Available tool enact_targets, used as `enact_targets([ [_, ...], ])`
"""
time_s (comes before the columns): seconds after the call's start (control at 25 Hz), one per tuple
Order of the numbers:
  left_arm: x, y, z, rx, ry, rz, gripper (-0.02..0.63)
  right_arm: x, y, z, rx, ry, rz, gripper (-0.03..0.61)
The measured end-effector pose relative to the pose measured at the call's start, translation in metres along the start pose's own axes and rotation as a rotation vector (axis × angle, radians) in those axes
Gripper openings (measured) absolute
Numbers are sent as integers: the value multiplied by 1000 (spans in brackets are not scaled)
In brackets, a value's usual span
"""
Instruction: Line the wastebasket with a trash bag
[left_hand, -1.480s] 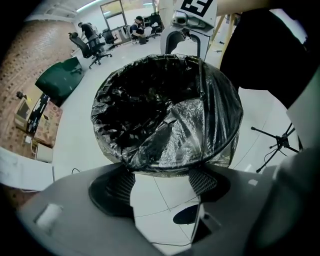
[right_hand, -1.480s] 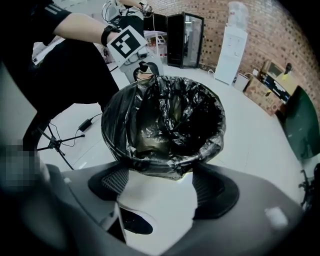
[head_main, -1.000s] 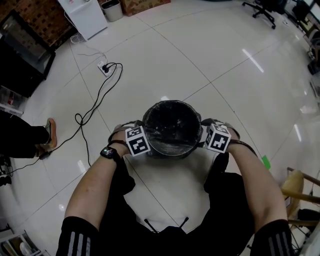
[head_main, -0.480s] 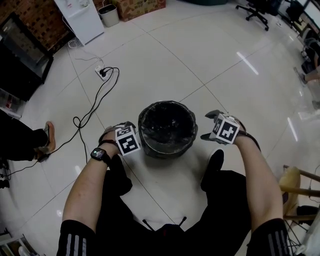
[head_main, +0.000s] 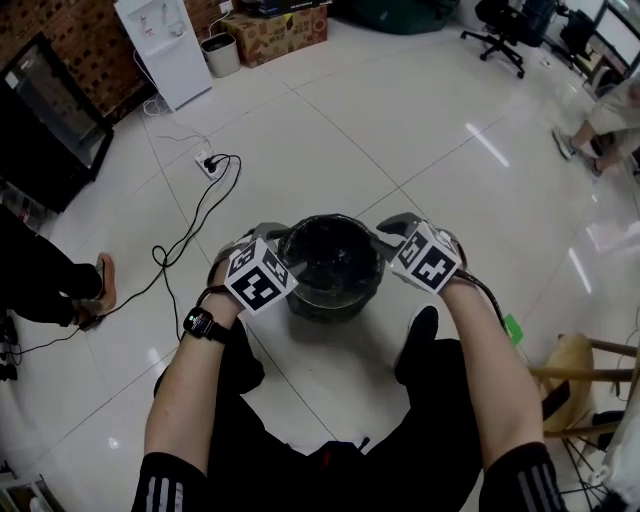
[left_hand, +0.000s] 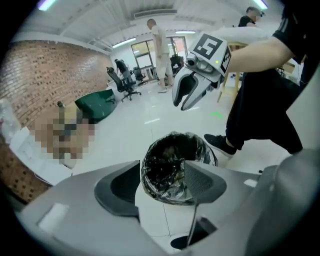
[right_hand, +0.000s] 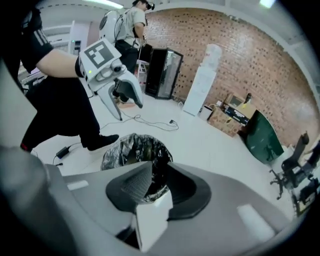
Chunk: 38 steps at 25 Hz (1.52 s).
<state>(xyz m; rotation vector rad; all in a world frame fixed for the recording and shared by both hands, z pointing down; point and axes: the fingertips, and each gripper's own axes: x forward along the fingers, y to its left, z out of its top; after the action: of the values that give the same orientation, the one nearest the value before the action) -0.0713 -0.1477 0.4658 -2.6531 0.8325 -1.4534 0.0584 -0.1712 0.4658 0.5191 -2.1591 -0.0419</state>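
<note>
Black glossy plastic of the trash bag (head_main: 335, 255) fills the round wastebasket (head_main: 300, 302) and folds down over its rim, crinkled and shiny on the outside wall. The wastebasket stands upright on the white tiled floor (head_main: 430, 130), out in the open middle of it, well apart from the brick wall along the far left edge. The person's dark shoe (head_main: 422, 335) rests on the tiles just beside the basket, on its near right.

Both tools hang above the basket without touching it. The left tool (head_main: 268, 234) hovers over the basket's left rim; in the left gripper view its jaws are wide apart and closing, with nothing gripped. Only the lined basket (left_hand: 175, 165) shows far below through the gap. The right tool (head_main: 390, 228) hovers over the right rim; in the right gripper view its jaws are closing and stand at a narrow gap, also with nothing caught between them. The basket (right_hand: 135, 150) lies beyond them on the floor. Each tool points steeply down, its marker cube facing up.

A smartwatch (head_main: 200, 323) sits on the left wrist. A black cable (head_main: 190, 215) snakes across the tiles from a power strip (head_main: 207, 162) toward the floor's left edge. A white water dispenser (head_main: 165, 35) and a cardboard box (head_main: 285, 25) stand near the far wall.
</note>
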Motion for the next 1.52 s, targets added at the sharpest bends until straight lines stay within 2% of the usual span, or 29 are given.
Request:
enact_targets([
  [0.12,-15,-8,13,-55,-50,8,267,-27,1,34,112,-131,-26,16],
  [0.28,-30,-20,24,-129,-121,-23,264,-59,0,67,333,-316,-20,6],
  [0.4,-38,-18,29,-145,-134,-18,256,-67,6,76,430,-383,-20,6],
  [0.56,-46,-16,47,-141,-178,-36,245,-59,15,83,369,-370,-35,6],
  [0.68,-49,-15,56,-151,-206,-53,245,-55,13,90,349,-379,-12,6],
  [1.0,-47,-7,49,-135,-186,-50,245,-38,12,86,324,-340,4,6],
  [1.4,-42,-21,31,-90,-141,-72,245,-42,19,78,305,-326,-1,6],
  [1.52,-43,-18,32,-96,-150,-61,245,-43,17,77,309,-329,-4,6],
])
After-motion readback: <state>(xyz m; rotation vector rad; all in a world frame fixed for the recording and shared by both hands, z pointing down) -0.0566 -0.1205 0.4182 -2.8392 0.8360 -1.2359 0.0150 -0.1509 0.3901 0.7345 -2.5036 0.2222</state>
